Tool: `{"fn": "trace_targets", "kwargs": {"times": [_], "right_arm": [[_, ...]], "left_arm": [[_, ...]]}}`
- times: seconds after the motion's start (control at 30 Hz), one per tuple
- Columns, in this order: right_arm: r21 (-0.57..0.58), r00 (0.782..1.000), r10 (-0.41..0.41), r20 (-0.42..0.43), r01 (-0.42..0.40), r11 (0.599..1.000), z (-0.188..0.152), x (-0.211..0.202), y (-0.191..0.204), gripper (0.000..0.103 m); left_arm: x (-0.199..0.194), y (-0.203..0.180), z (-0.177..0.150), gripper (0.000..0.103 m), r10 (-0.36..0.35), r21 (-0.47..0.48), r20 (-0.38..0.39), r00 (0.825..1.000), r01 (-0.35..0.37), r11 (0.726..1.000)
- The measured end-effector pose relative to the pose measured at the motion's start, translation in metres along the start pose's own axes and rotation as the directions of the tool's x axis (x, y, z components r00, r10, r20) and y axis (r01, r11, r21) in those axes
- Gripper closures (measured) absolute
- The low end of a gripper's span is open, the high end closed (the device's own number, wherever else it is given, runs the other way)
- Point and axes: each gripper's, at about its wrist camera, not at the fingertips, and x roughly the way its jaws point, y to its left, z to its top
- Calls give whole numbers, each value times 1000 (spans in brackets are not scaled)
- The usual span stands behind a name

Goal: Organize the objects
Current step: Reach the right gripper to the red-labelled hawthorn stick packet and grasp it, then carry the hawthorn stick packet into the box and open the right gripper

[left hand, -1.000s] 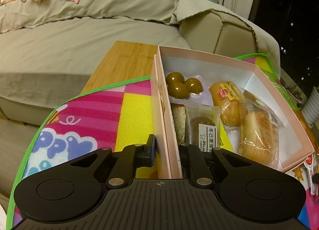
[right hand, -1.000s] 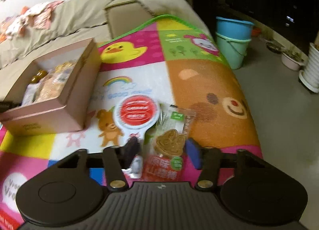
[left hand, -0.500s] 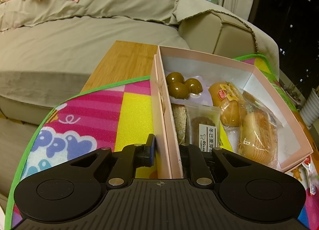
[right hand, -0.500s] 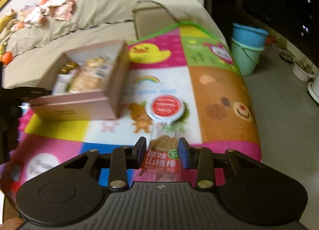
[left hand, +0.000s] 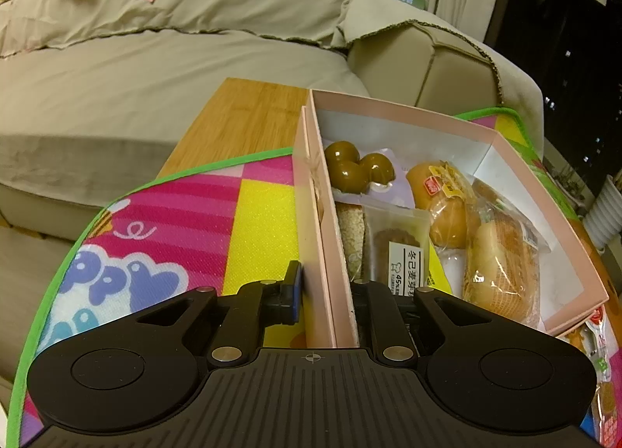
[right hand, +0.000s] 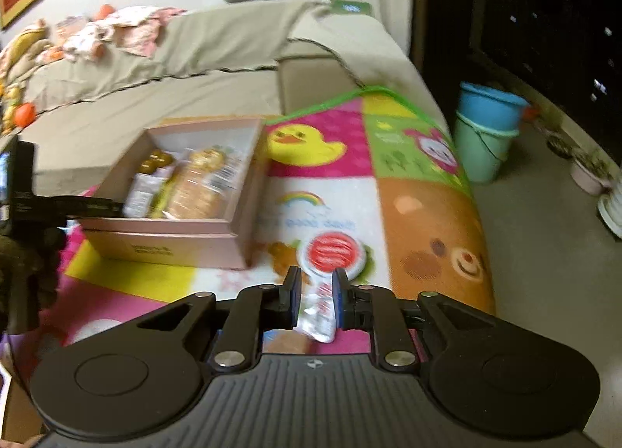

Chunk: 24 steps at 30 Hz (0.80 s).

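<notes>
Crinkly plastic is what the right claw point(right hand: 317, 298) has between its jaws: a clear-wrapped snack packet with red print point(right hand: 319, 306), pinched edge-on and closing tighter, lifted just clear of the colourful cartoon play mat point(right hand: 420, 222) that covers the tabletop. Such a packet should be light and limp, its film slippery, and the biscuit inside likely brittle; a hold on the flat sealed edge or across the wrapper's middle seems safest, with no hard squeeze. Just beyond the fingertips lies a round white packet with a red label point(right hand: 334, 253), flat on the mat and untouched.

The left claw point(left hand: 324, 292) is clamped on the near wall of the open pink cardboard box point(left hand: 544, 222), one finger outside and one inside, steadying it. The box already holds wrapped buns point(left hand: 501, 265), dark glossy balls in a pouch point(left hand: 357, 170) and a small biscuit sachet point(left hand: 396, 242).

Compared with a second ago, the right claw's jaws have narrowed from wide apart to a pinch, the packet has turned from lying face-up to standing on edge between them, and the view has risen above the mat. The left claw and box have not shifted.
</notes>
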Motion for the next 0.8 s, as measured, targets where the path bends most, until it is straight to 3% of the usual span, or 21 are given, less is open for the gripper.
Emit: {"fn": "trace_targets", "kwargs": {"times": [0.03, 0.1, 0.17, 0.3, 0.47, 0.57, 0.63, 0.67, 0.8], "right_arm": [[8, 1000, -9, -7, 9, 1000, -3, 3, -5, 77], [21, 999, -29, -31, 29, 999, -10, 9, -13, 58], [35, 998, -32, -56, 34, 999, -17, 17, -17, 51], [69, 992, 38, -116, -30, 997, -26, 34, -15, 41], [54, 979, 110, -173, -102, 993, -36, 51, 8, 41], [-3, 976, 92, -196, -94, 996, -42, 57, 23, 42], [-33, 980, 58, -193, -65, 997, -44, 58, 29, 52], [-38, 980, 51, -191, -60, 998, -43, 57, 29, 62], [0, 979, 72, -189, -73, 997, -37, 51, 21, 67]], "left_arm": [[0, 0, 0, 87, 1, 2, 0, 1000, -1, 1000], [0, 0, -1, 87, 1, 2, 0, 1000, -1, 1000], [0, 0, -1, 87, 1, 2, 0, 1000, -1, 1000], [0, 1, -2, 87, 1, 6, 0, 1000, -1, 1000], [0, 1, -3, 87, 1, 7, 0, 1000, -1, 1000], [0, 1, -3, 87, 1, 6, 0, 1000, -1, 1000], [0, 1, -3, 87, 1, 6, 0, 1000, -1, 1000], [0, 1, -3, 87, 1, 6, 0, 1000, -1, 1000], [0, 1, -3, 87, 1, 6, 0, 1000, -1, 1000]]}}
